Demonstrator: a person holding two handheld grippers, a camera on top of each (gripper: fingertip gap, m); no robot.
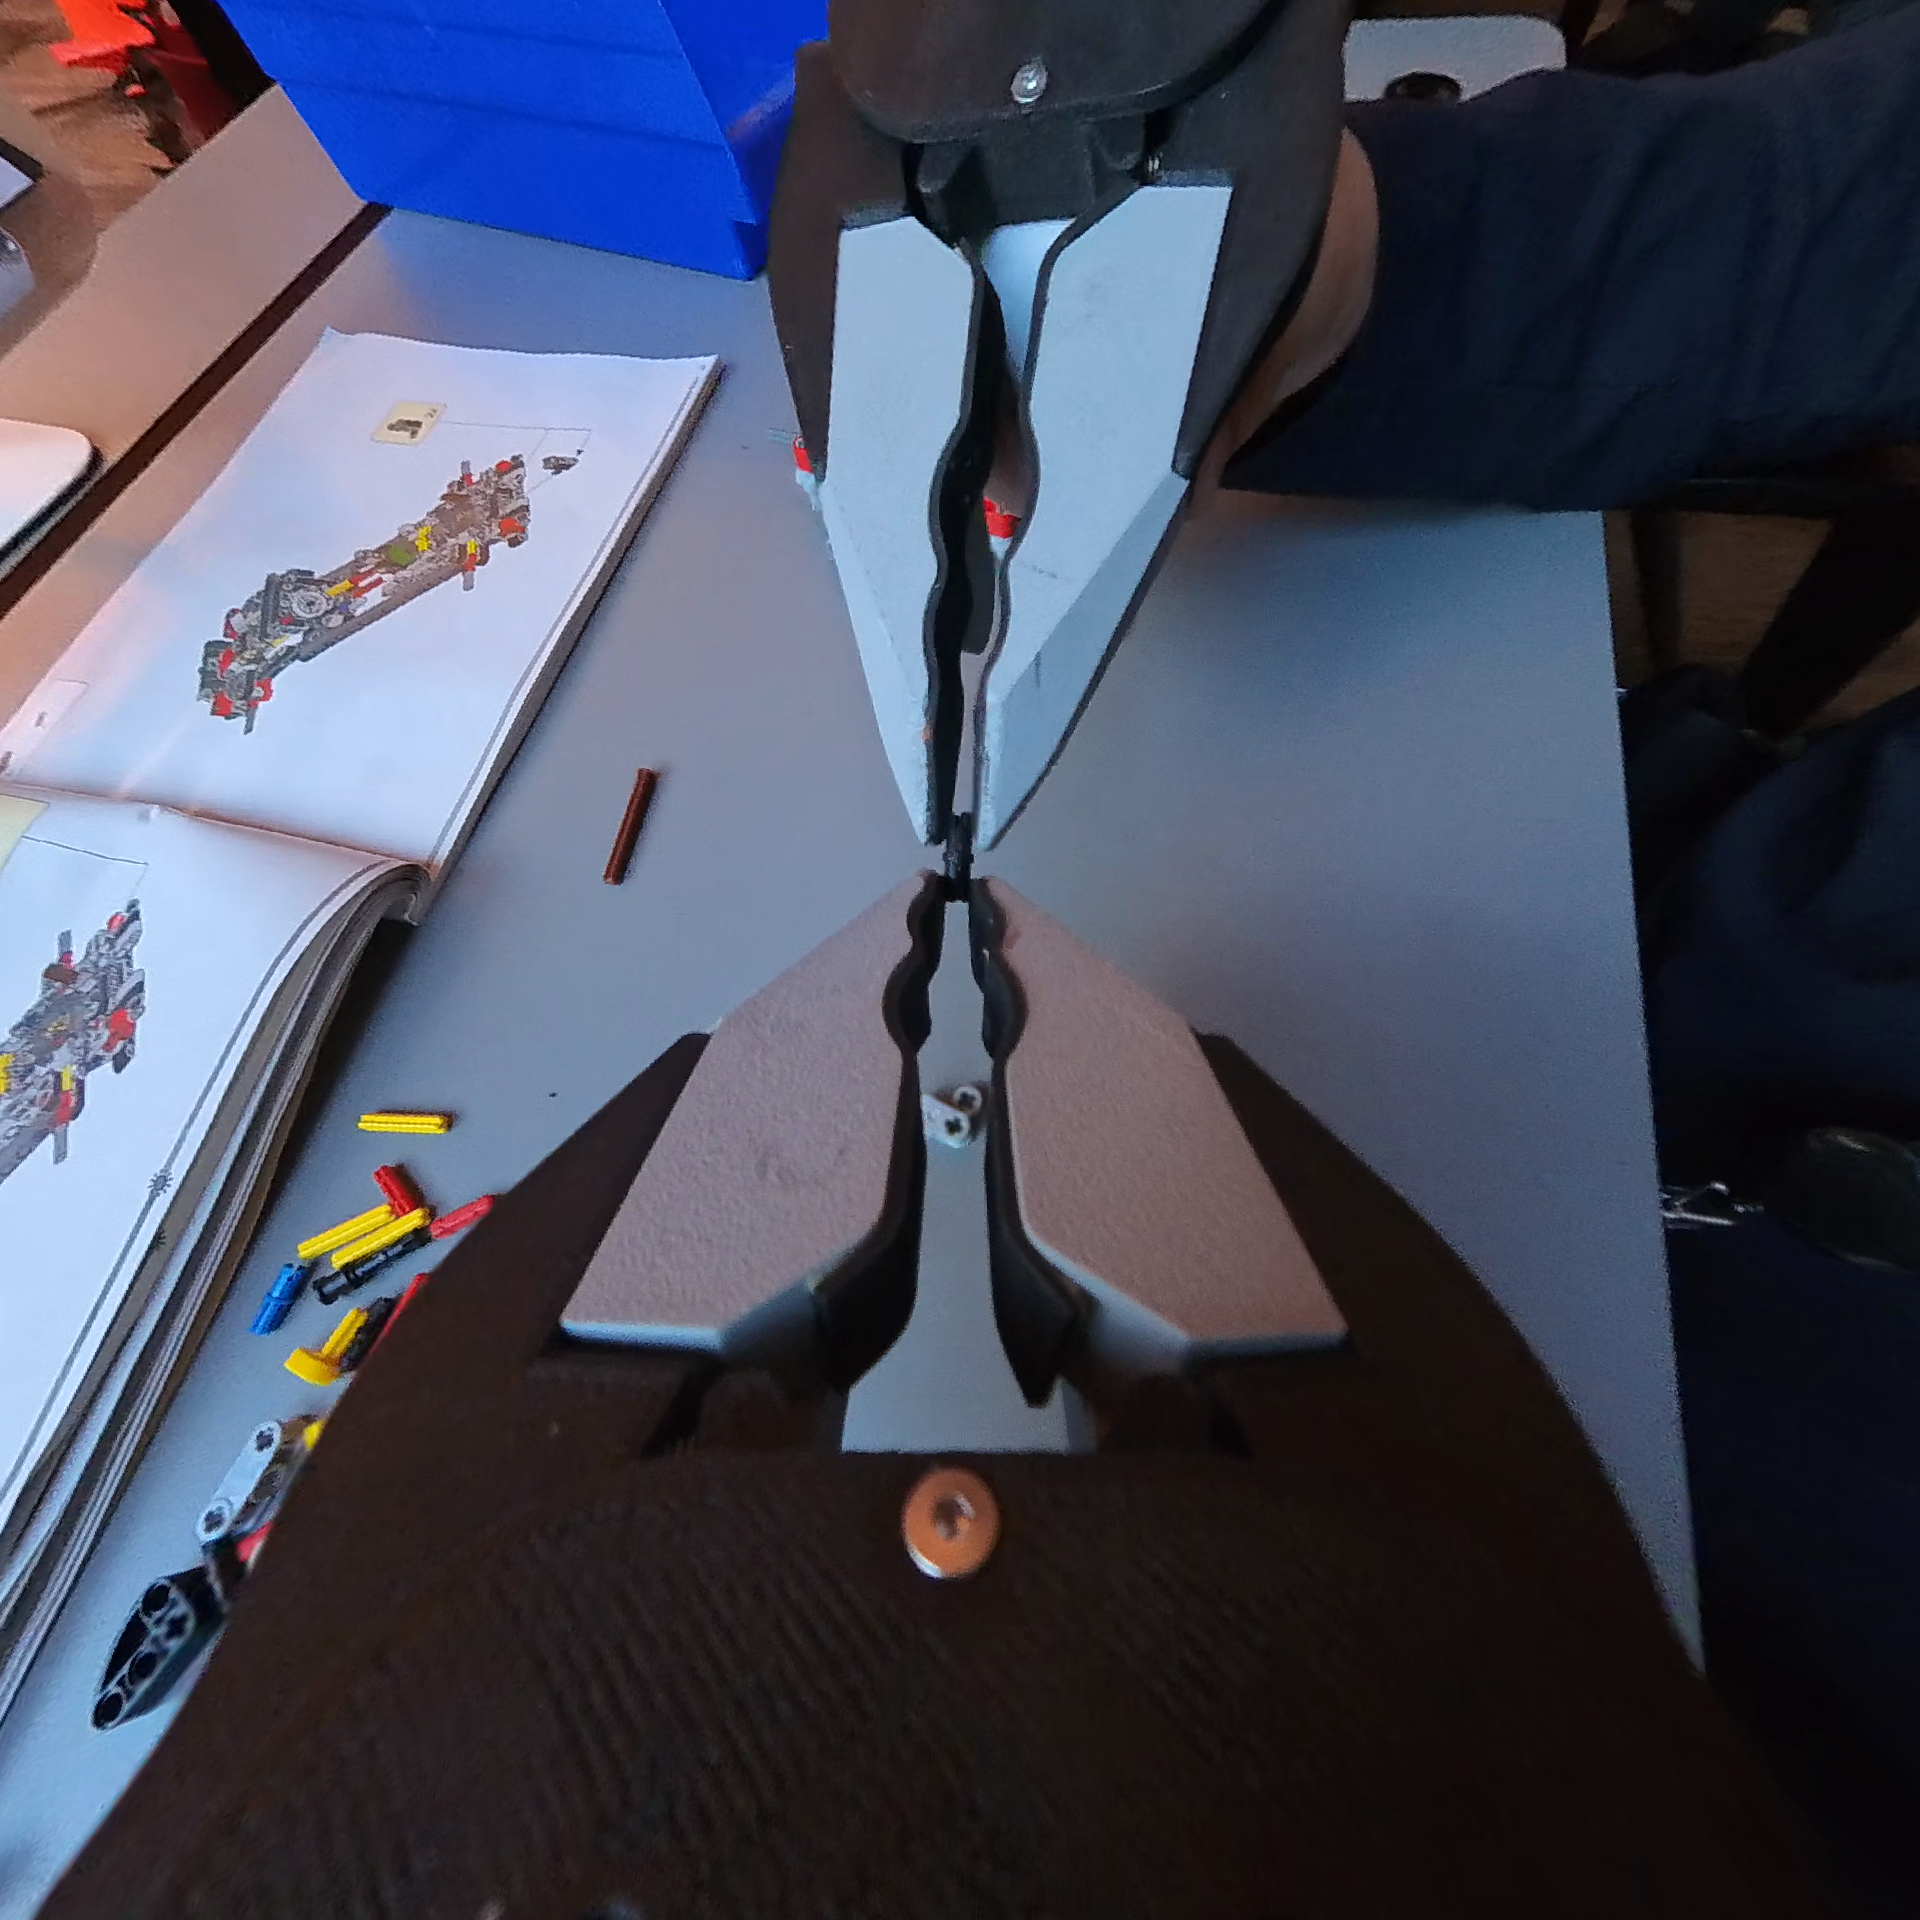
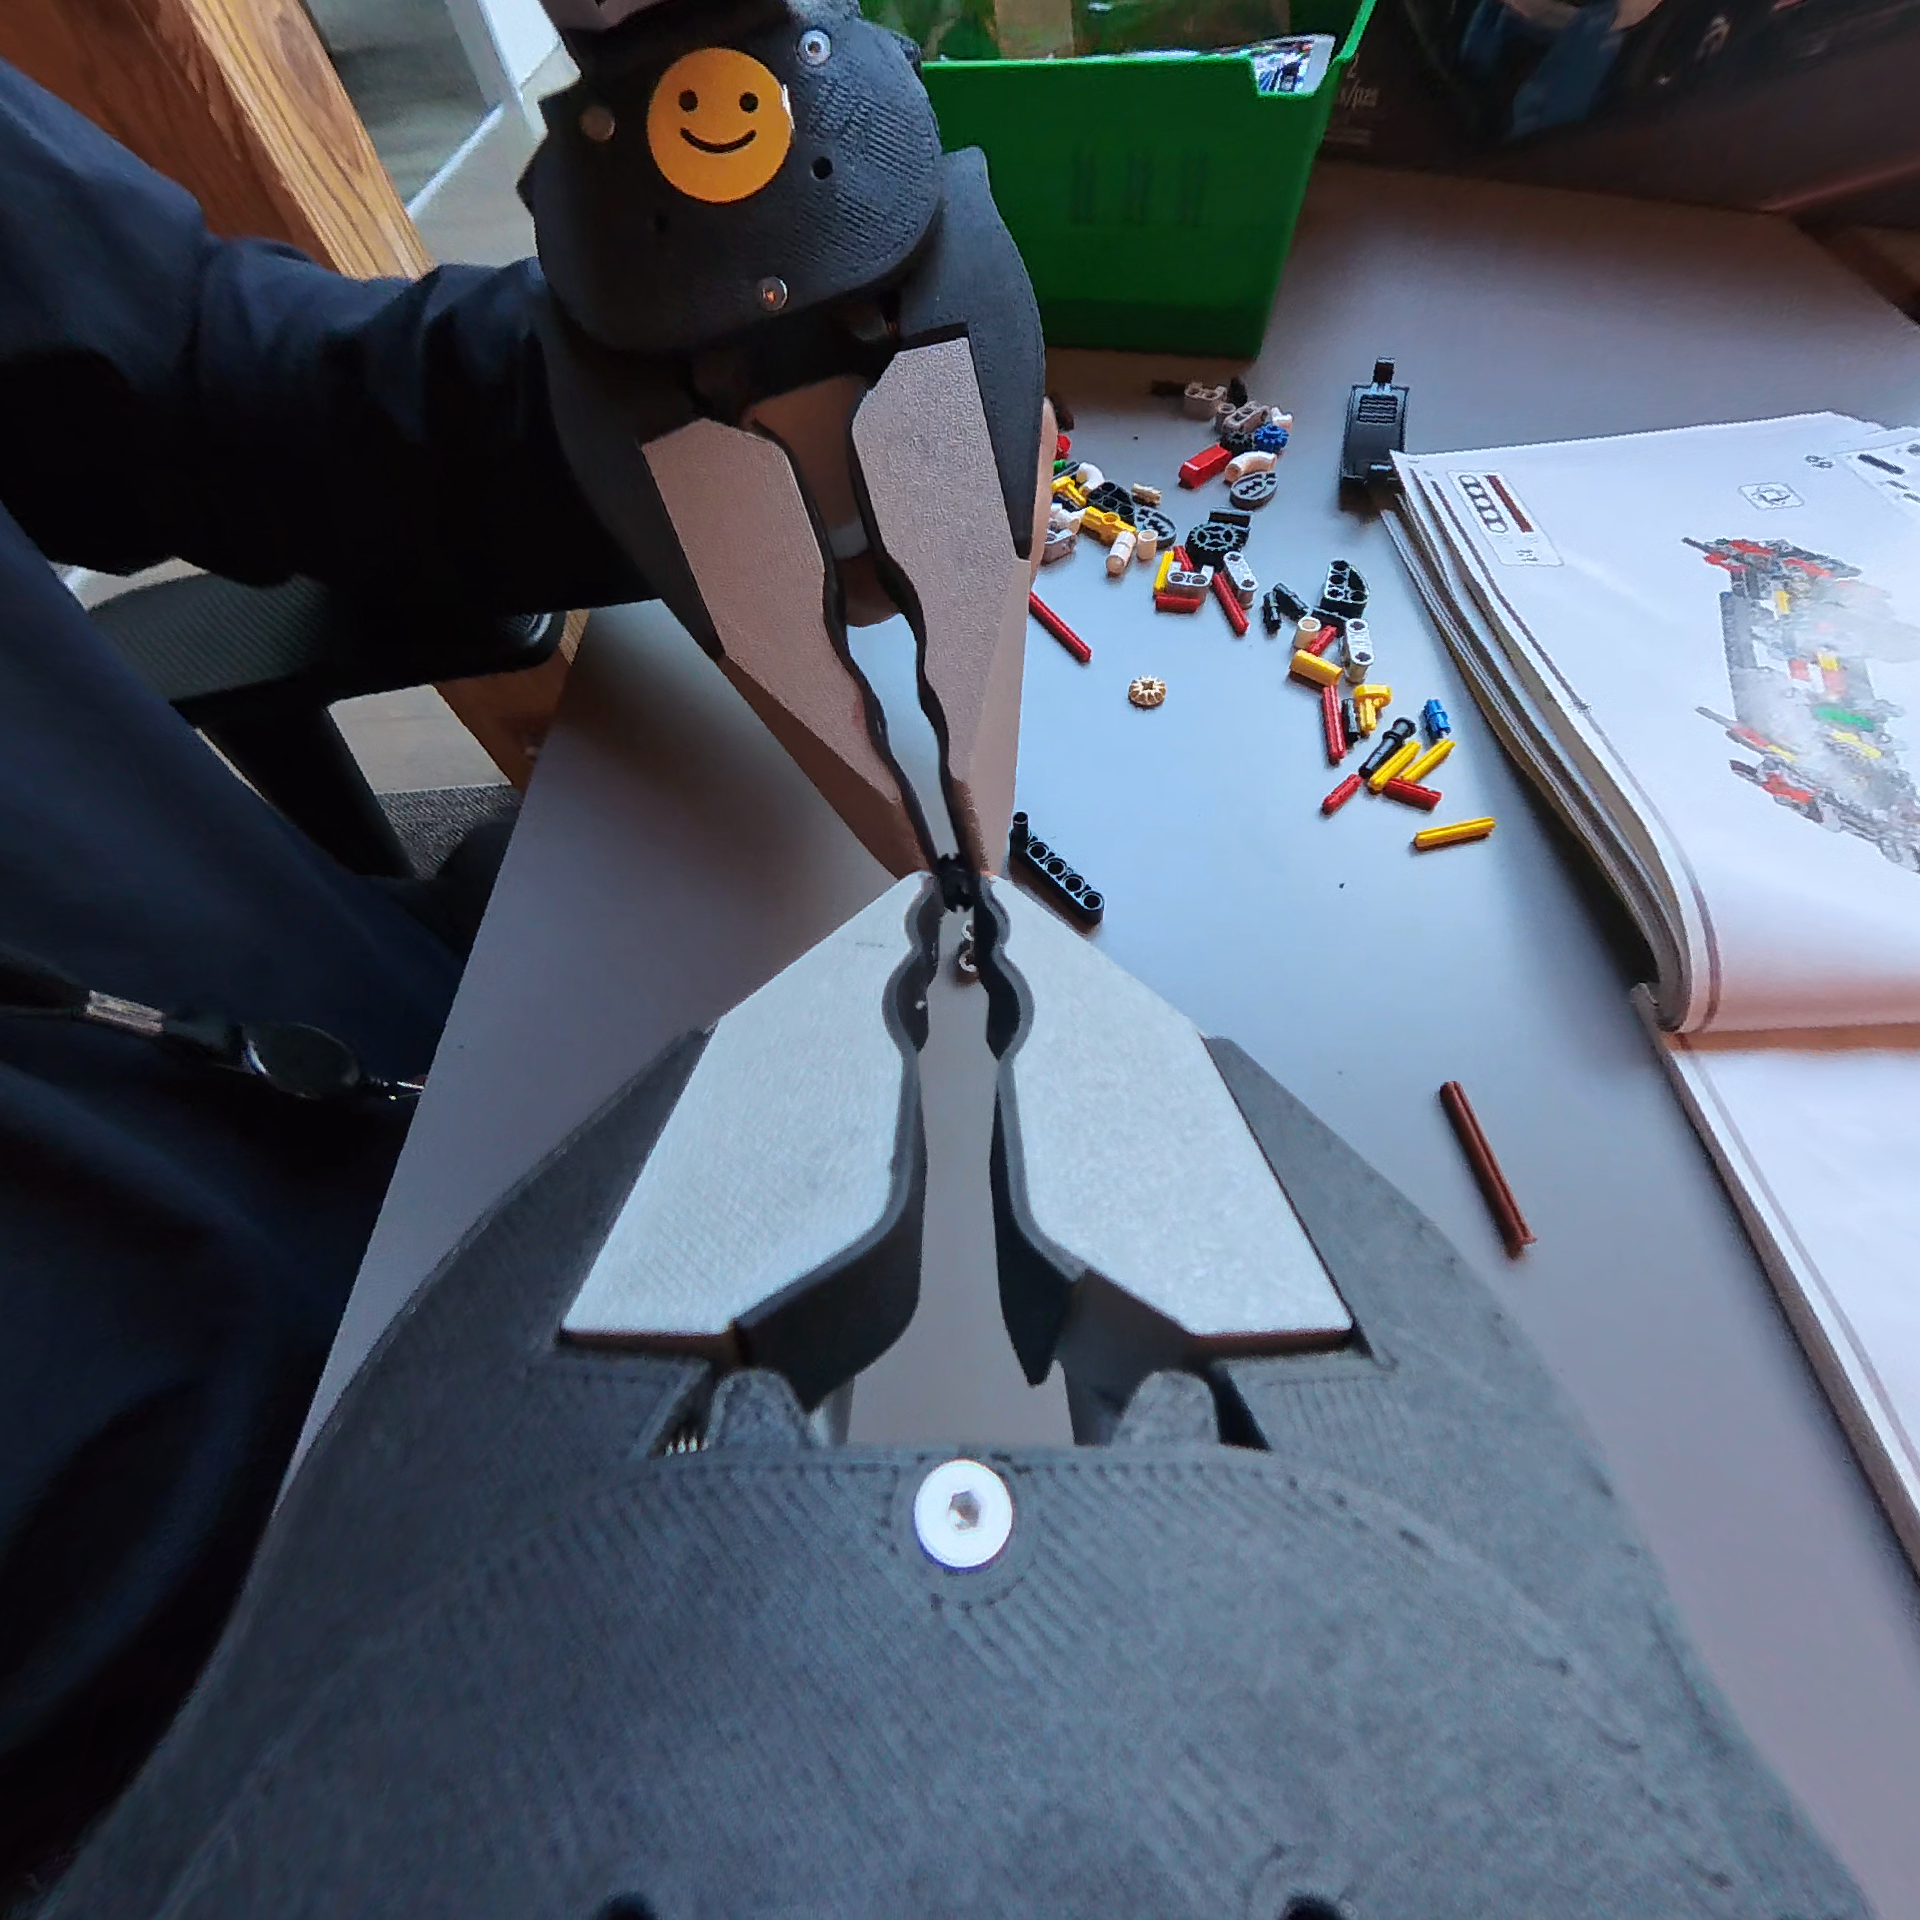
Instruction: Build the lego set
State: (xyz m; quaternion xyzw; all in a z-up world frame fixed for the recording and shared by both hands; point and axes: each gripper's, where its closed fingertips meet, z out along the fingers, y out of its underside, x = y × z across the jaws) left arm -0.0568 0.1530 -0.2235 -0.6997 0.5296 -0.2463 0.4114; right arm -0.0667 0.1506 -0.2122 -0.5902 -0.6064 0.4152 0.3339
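- Left gripper (image 1: 958, 885) is pinching one end of a small black pin (image 1: 957, 858), its fingertips pressed together on it above the grey surface (image 1: 1299, 831).
- Right gripper (image 2: 956, 883) is clamping the other end of the same small black pin, so the two grippers are meeting tip to tip with the pin bridging them.
- Seen from the left wrist, the right gripper is reaching in from the far side, a dark sleeve (image 1: 1621, 260) showing behind it.
- Seen from the right wrist, the left gripper is carrying a round yellow smiley sticker (image 2: 717, 125) on its black body.
- Lying on the surface just beside the pin is a black beam with a row of holes (image 2: 1058, 871).
- Lying between the pin and the open instruction booklet (image 1: 343, 582) is a brown rod (image 1: 631, 826), well apart from both grippers.
- Scattered beside the booklet, farther from the pin, is a heap of small building pieces (image 2: 1247, 582) in red, yellow, black and blue.
- Resting under the left gripper's fingers, near the pin, is a small light grey piece (image 1: 956, 1114).
- Standing behind the heap of pieces is a green bin (image 2: 1143, 197).
- Standing beyond the booklet in the left wrist view is a blue bin (image 1: 540, 114).
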